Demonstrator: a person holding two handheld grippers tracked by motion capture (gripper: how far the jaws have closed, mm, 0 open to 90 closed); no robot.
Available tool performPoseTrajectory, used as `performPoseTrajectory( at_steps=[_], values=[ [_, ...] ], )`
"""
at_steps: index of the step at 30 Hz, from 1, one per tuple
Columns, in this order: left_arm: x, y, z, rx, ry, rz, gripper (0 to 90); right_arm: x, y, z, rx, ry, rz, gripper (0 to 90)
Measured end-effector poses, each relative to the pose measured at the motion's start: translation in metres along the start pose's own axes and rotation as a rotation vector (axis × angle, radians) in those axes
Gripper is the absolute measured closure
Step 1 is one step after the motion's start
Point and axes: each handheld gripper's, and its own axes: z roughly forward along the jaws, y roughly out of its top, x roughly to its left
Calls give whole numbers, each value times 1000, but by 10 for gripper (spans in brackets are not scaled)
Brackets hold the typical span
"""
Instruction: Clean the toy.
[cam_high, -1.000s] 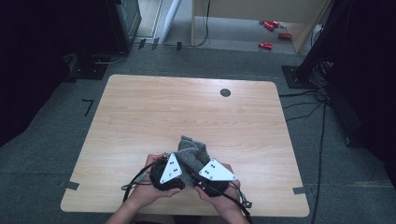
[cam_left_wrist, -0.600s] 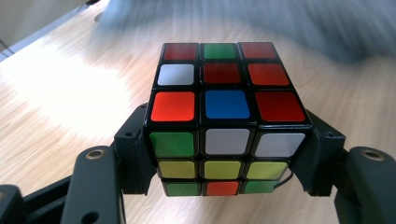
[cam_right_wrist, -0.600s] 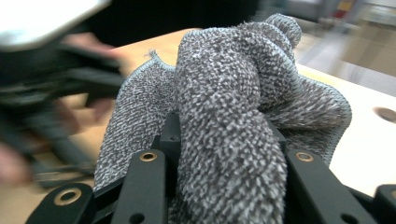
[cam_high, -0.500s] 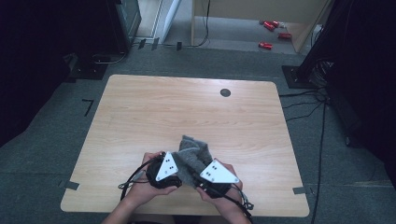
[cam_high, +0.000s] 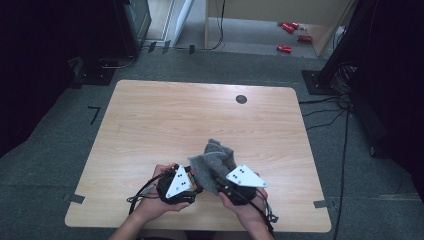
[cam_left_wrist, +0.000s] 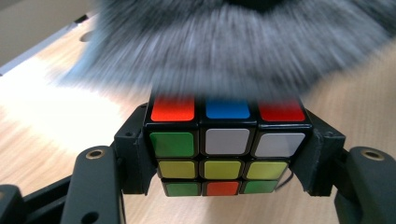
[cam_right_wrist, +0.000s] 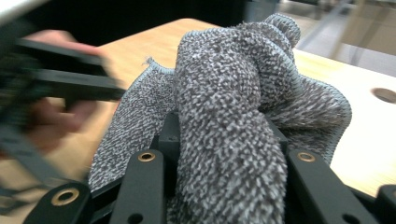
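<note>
Left gripper (cam_left_wrist: 224, 154) clamps a multicoloured plastic puzzle cube (cam_left_wrist: 223, 144) just above the wooden surface (cam_high: 165, 120); right gripper (cam_right_wrist: 224, 154) grips a bunched grey knitted cloth (cam_right_wrist: 233, 102) touching the cube's top.

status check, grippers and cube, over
Left gripper shut on puzzle cube. Right gripper clamps grey cloth, cloth against cube's top. Table otherwise open.

Lab-like workroom, bare wooden table (cam_high: 165, 120) on grey carpet (cam_high: 240, 60), black equipment racks (cam_high: 132, 20), trailing cables (cam_high: 330, 107)
</note>
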Motion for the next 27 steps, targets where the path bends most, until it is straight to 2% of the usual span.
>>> performPoseTrajectory(
  at_steps=[2, 3, 4, 6, 7, 8, 9, 10, 11, 12, 14, 15, 16, 17, 18, 19, 20, 21, 22, 23, 24, 25, 26, 27],
  values=[
    [-3, 0, 2, -1, -13, 0, 348, 5, 0, 1, 1, 16, -14, 635],
    [-4, 1, 2, 0, -19, 4, 348, 17, 0, 3, 10, 47, -49, 635],
    [-7, 4, 2, -5, -13, 13, 348, 20, -1, 5, 17, 41, -71, 632],
    [-7, 4, 1, -4, -11, 15, 348, 18, -2, 5, 13, 34, -73, 631],
    [-6, 4, 0, -4, -10, 14, 348, 10, -2, 4, 12, 14, -43, 632],
    [-5, 4, -1, -8, -8, 8, 348, 10, -2, 4, 12, 14, -43, 632],
    [-3, 3, -3, -13, -7, 1, 348, -4, -3, 1, 17, -50, -10, 633],
    [-3, 3, -3, -13, -7, 1, 348, -4, -3, 1, 17, -50, -10, 633],
    [-1, 3, -4, -23, -9, -9, 348, -11, -4, 0, 33, -83, 9, 634],
    [1, 3, -4, -23, -7, -16, 348, -23, -4, -6, 36, -122, 57, 634],
    [1, 2, -3, -19, -7, -18, 348, -25, -3, -9, 26, -116, 70, 633],
    [1, 2, -1, -11, -5, -14, 348, -22, 1, -12, -4, -80, 72, 633],
    [0, 1, -1, -8, -6, -14, 348, -22, 1, -12, -4, -80, 72, 633],
    [0, 1, 1, -5, -12, -14, 348, -18, 2, -12, -8, -59, 64, 632],
    [-1, 2, 2, -7, -18, -17, 348, -9, 3, -10, -11, -18, 44, 632],
    [-2, 3, 2, -16, -32, -23, 347, 5, 3, -5, -6, 49, 9, 629],
    [-3, 4, 2, -25, -40, -25, 348, 12, 3, -2, -5, 93, -2, 628],
    [-3, 4, 2, -25, -40, -25, 347, 12, 3, -2, -5, 93, -2, 628],
    [-3, 4, 1, -34, -52, -29, 347, 17, 2, 0, -2, 129, -1, 627],
    [-3, 5, 1, -31, -50, -29, 348, 20, 2, 2, 6, 128, -18, 626],
    [-2, 4, 0, -26, -43, -27, 348, 17, 1, 3, 5, 118, -16, 626],
    [-1, 3, -1, -25, -41, -27, 347, 11, 1, 3, 8, 99, 6, 627],
    [-1, 3, -1, -25, -41, -27, 348, 11, 1, 3, 8, 99, 6, 627],
    [-1, 3, -1, -23, -37, -28, 348, 6, 0, 2, 17, 75, 29, 627]
  ],
)
